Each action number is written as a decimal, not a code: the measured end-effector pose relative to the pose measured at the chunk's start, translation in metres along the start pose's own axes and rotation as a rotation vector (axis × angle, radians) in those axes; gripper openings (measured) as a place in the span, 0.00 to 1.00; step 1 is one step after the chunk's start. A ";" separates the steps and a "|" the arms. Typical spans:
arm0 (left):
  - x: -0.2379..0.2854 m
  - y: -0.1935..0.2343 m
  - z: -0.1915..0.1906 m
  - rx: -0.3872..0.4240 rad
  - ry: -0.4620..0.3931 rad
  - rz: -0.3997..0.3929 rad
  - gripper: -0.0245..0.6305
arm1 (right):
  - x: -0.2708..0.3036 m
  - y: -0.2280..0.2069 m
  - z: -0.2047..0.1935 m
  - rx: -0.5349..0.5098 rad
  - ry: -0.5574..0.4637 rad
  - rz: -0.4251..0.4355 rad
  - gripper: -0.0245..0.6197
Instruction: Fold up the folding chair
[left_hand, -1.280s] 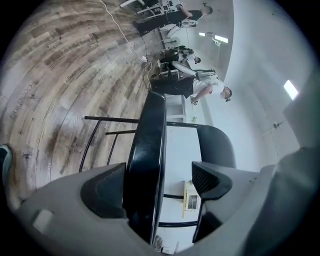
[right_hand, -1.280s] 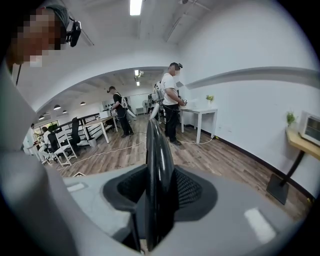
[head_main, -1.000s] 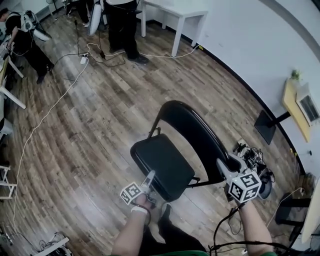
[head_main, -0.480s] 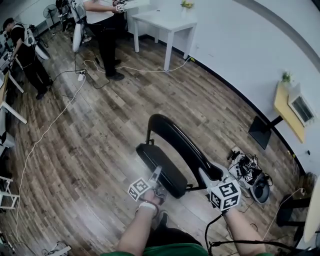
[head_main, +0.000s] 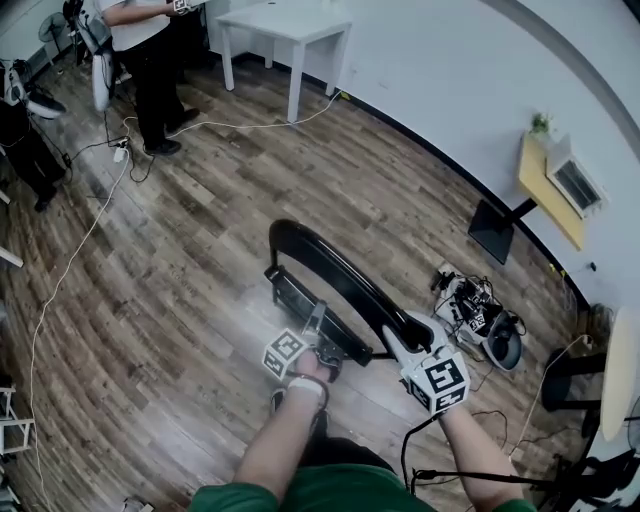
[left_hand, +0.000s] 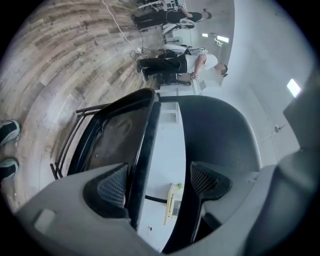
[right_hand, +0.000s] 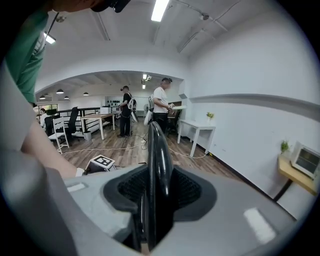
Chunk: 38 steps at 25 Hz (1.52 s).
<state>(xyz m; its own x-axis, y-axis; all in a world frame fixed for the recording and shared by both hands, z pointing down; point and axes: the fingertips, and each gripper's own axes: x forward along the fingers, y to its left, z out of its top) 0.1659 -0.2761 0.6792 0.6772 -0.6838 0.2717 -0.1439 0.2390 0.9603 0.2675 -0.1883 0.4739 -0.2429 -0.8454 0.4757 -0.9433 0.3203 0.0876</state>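
Head view shows the folding chair (head_main: 330, 280) on the wooden floor (head_main: 190, 260), just in front of the person's feet and well out from the floor's edge along the white wall (head_main: 450, 90). Its seat (head_main: 300, 305) is swung up almost against the backrest (head_main: 310, 255). Right gripper view has the right gripper (right_hand: 157, 187) clamped on the backrest's rim, both ribbed pads pressing the glossy black edge that runs upright between them. Left gripper view has the left gripper (left_hand: 160, 182) with its jaws apart. The seat's front edge runs just beside one pad, touching it or not I cannot tell, and the other pad stands clear of it near the backrest, so this gripper seems to prop the seat rather than grip it. The chair looks stiff and fairly weighty, a metal frame that will not give under the pads. Its shiny surfaces are probably slippery, so a rim the pads can close across is a safer hold than a flat face. Nearly folded, it likely stands on a narrow base and tips easily, which leaves the grip on the backrest carrying the balance. The narrowing gap between seat and backrest could pinch the left jaws, so pushing on the seat's front edge from outside seems wiser.
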 end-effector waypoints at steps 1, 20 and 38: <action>0.003 -0.001 0.000 -0.013 0.001 -0.006 0.65 | 0.000 0.001 0.001 -0.005 -0.002 -0.003 0.27; 0.035 -0.014 -0.012 0.014 0.092 -0.030 0.59 | 0.004 -0.013 0.006 -0.069 0.018 -0.043 0.28; -0.048 -0.024 0.041 0.237 0.106 -0.035 0.59 | 0.004 -0.028 0.002 -0.070 0.009 -0.041 0.28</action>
<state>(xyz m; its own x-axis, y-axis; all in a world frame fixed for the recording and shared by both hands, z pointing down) 0.1072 -0.2778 0.6461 0.7550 -0.6095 0.2417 -0.2758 0.0393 0.9604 0.2921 -0.2015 0.4722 -0.2021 -0.8546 0.4784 -0.9343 0.3148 0.1675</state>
